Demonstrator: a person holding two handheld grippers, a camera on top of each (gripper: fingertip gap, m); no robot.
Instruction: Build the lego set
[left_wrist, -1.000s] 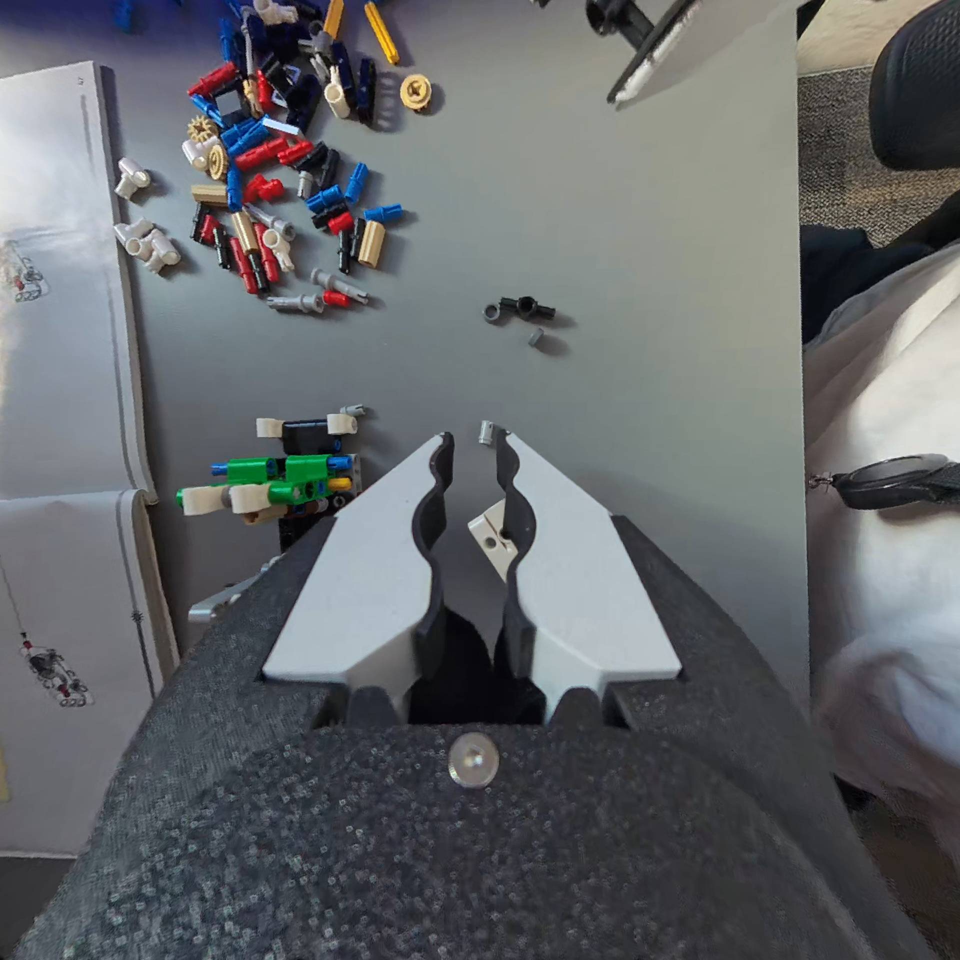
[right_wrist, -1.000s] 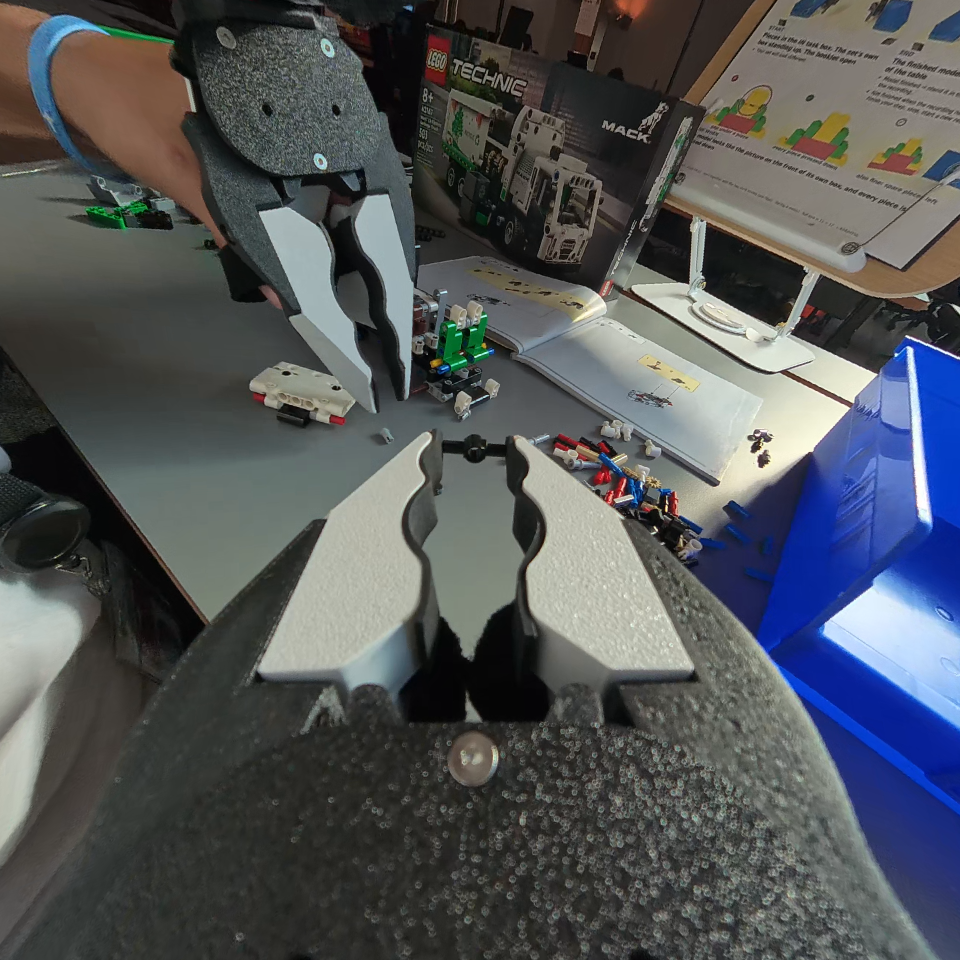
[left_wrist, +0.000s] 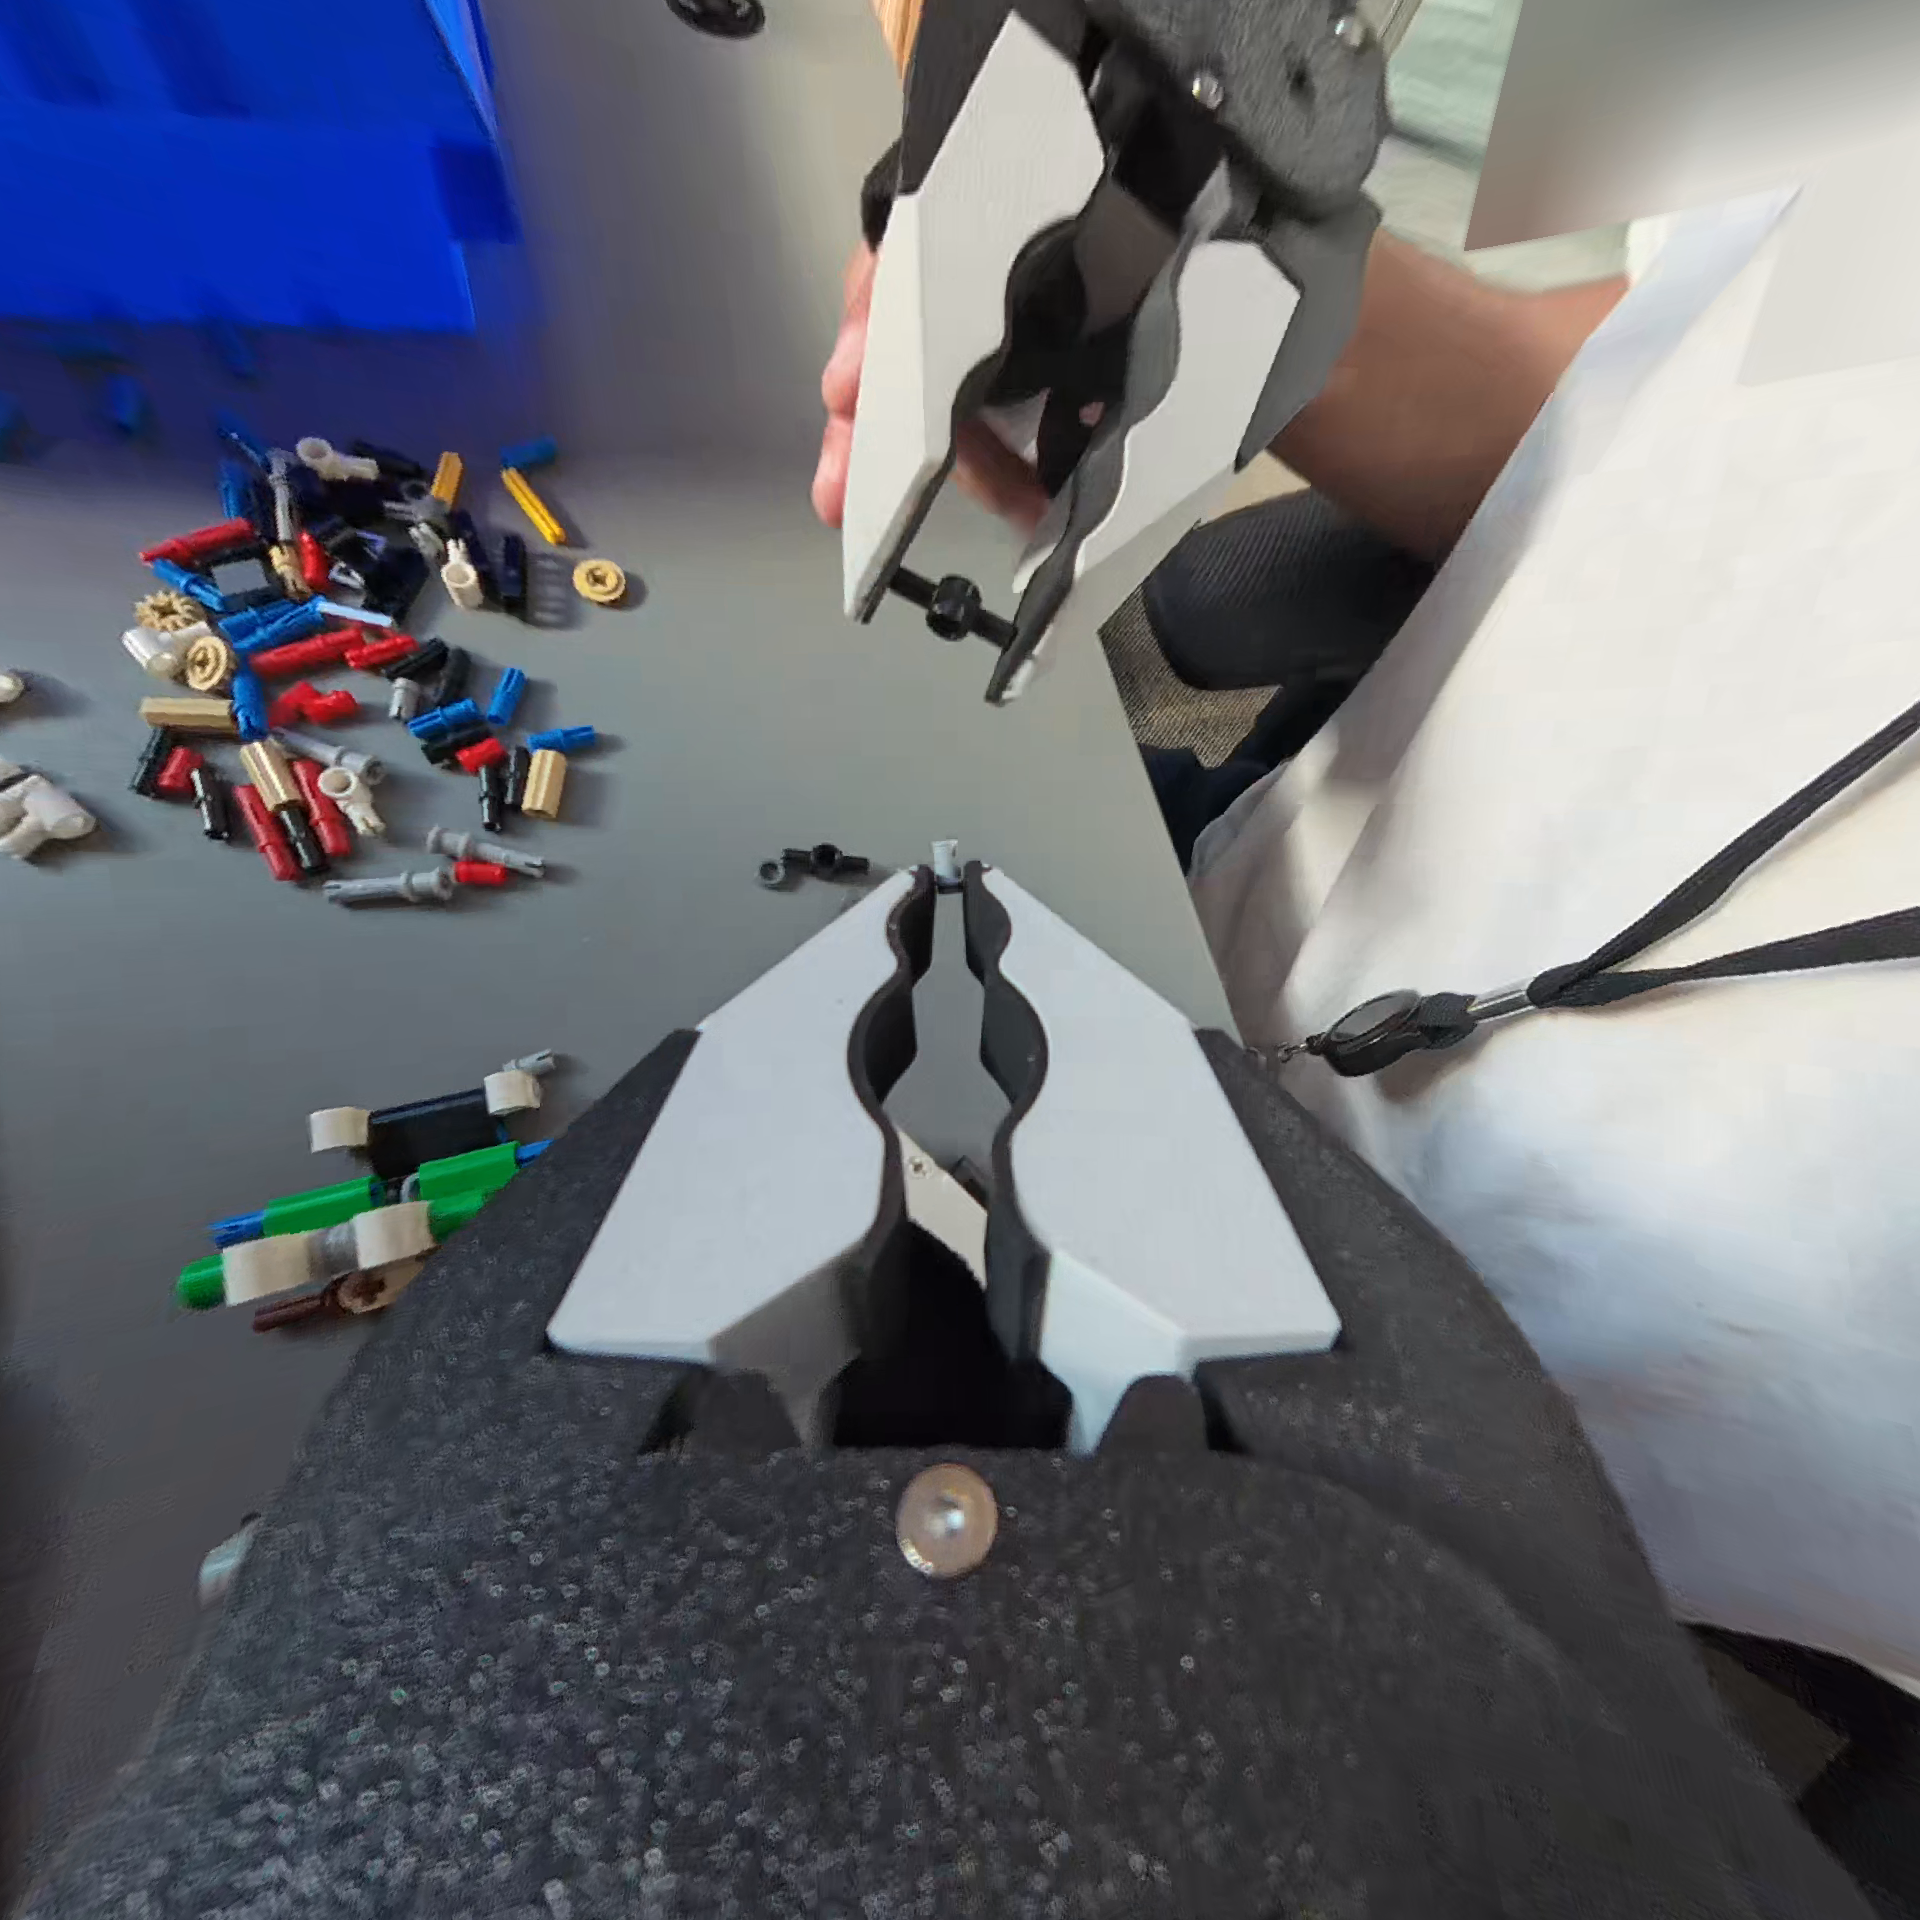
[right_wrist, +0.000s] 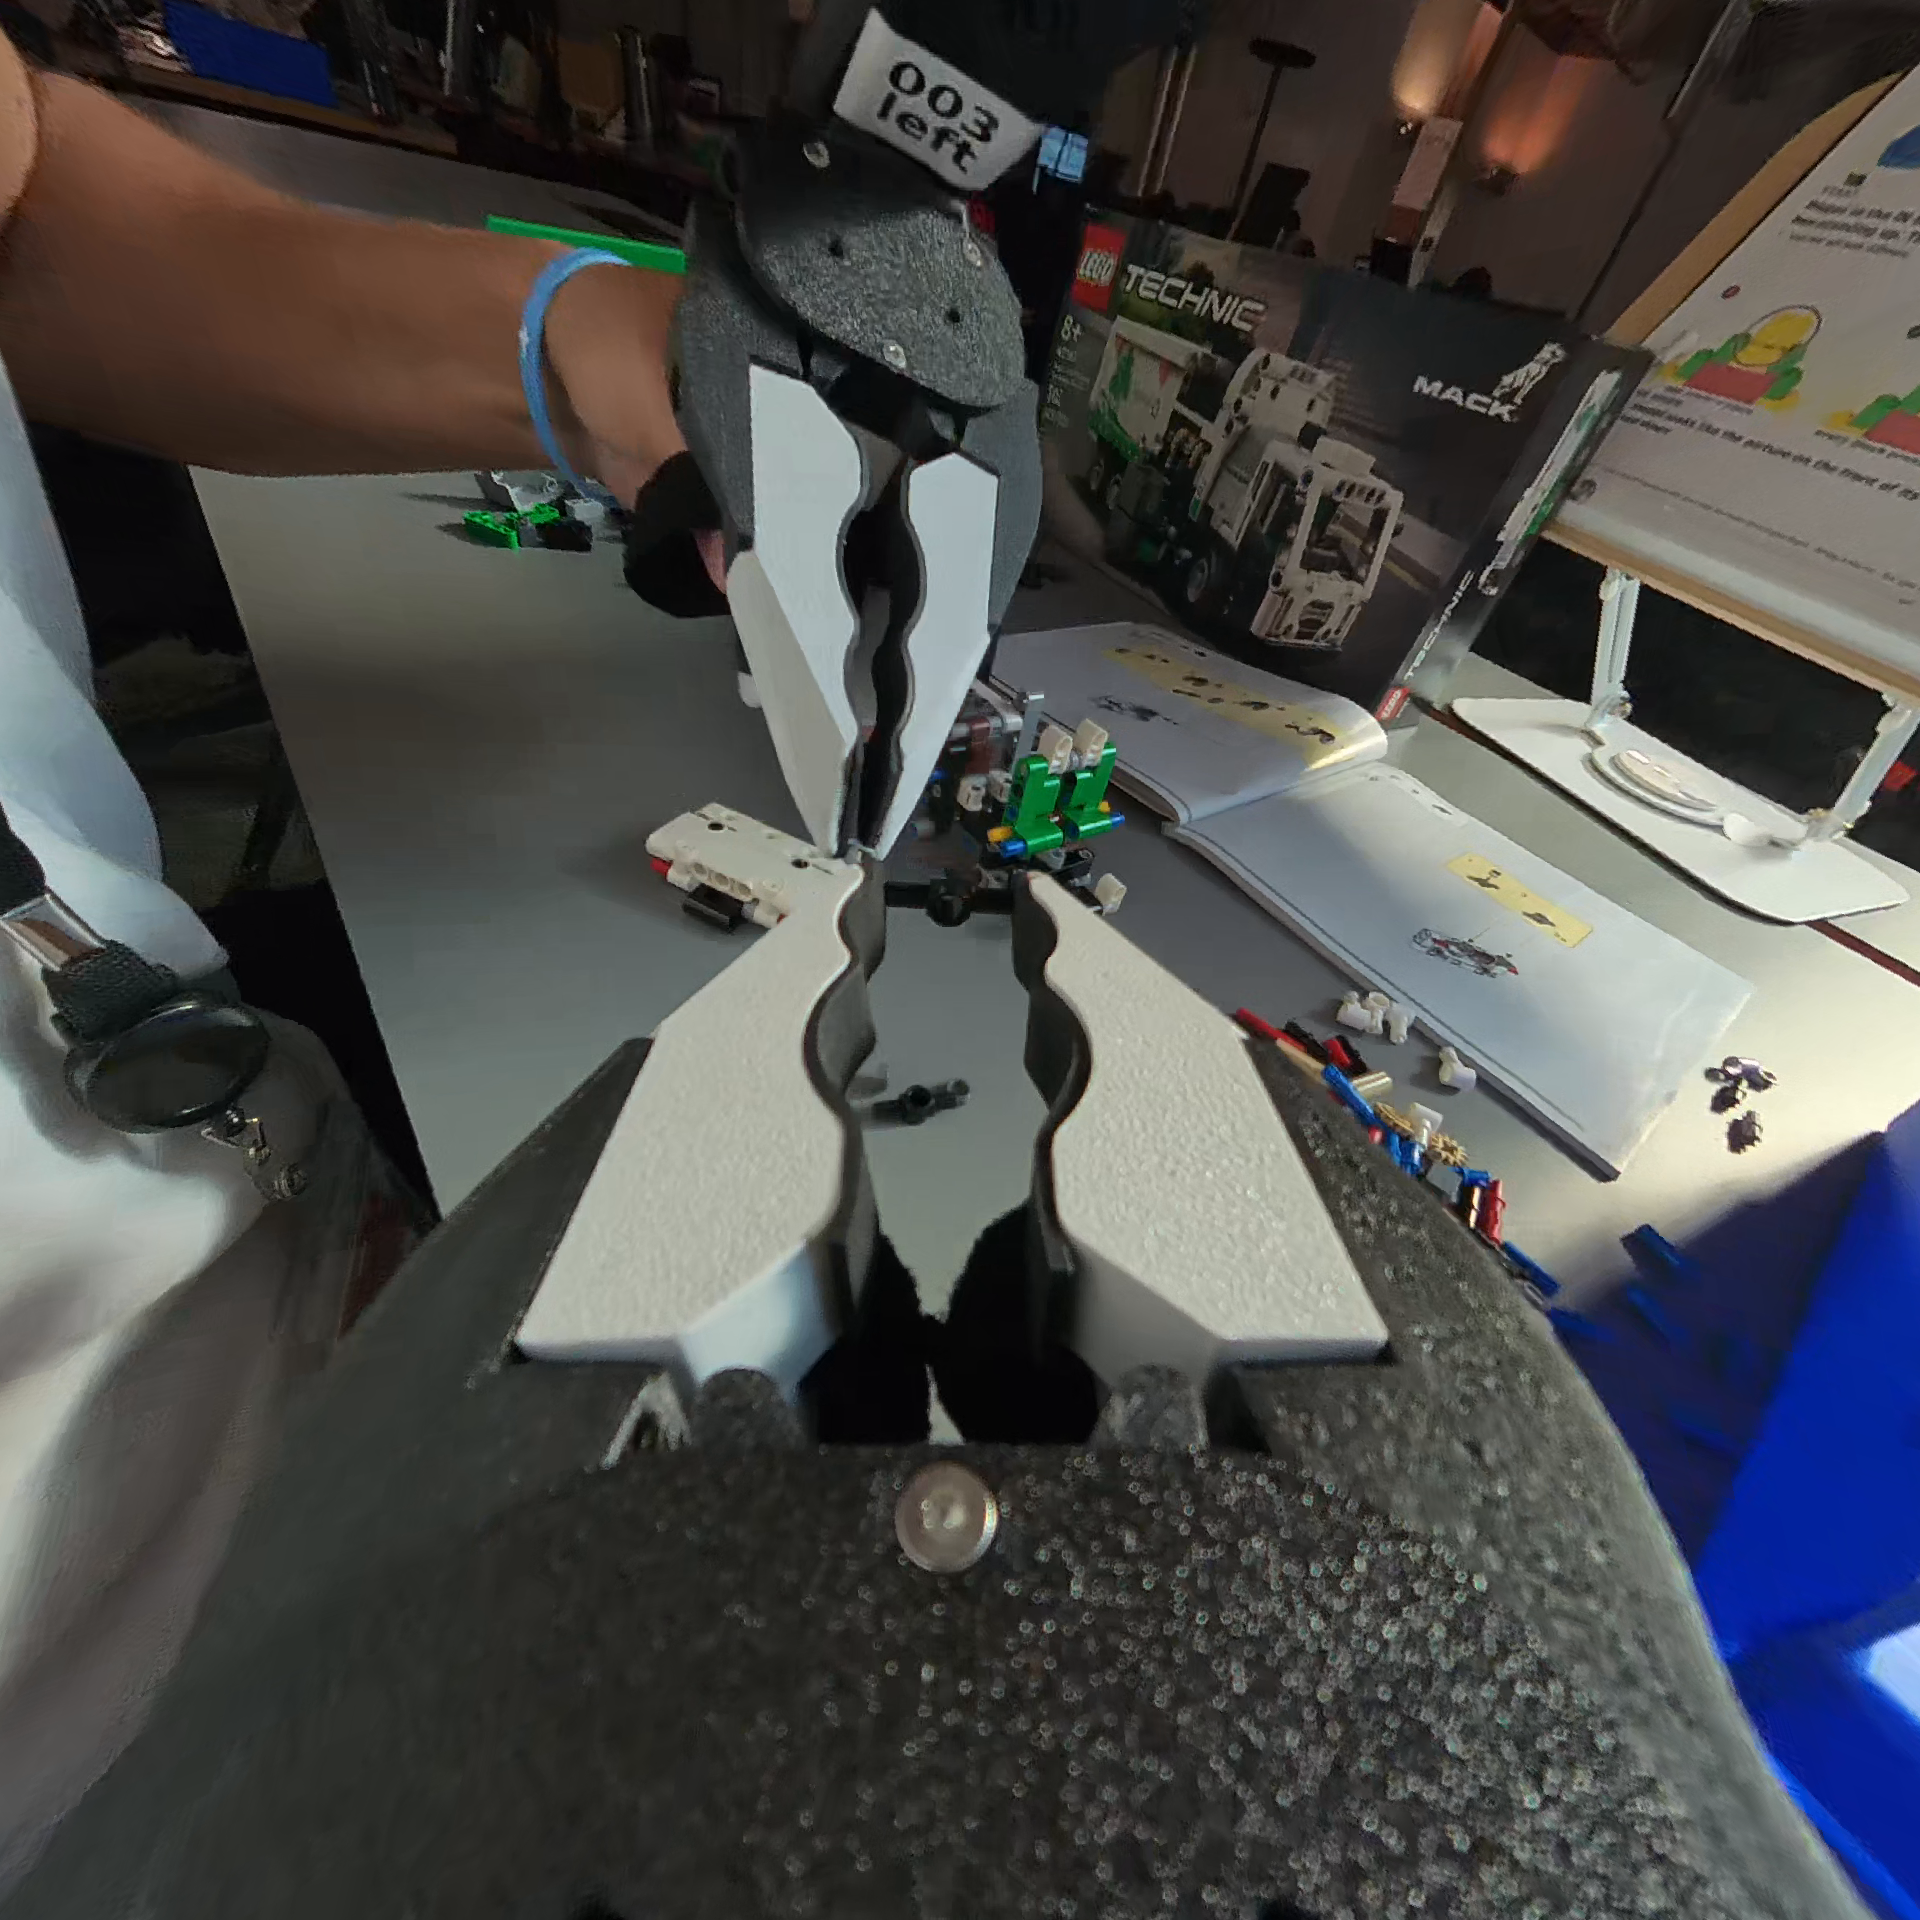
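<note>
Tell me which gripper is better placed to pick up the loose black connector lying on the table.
Neither is free: the left gripper pinches a small grey pin, the right gripper a black axle piece. By position, left: the loose black connector lies beside its fingertips, while the right is raised.

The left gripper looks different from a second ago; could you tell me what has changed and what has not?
The left gripper has closed its fingers on the small grey bush, which earlier lay on the table at its fingertips, and lifted it toward the right gripper. The right gripper holds the same black connector across its fingers. The loose parts pile is unmoved.
</note>
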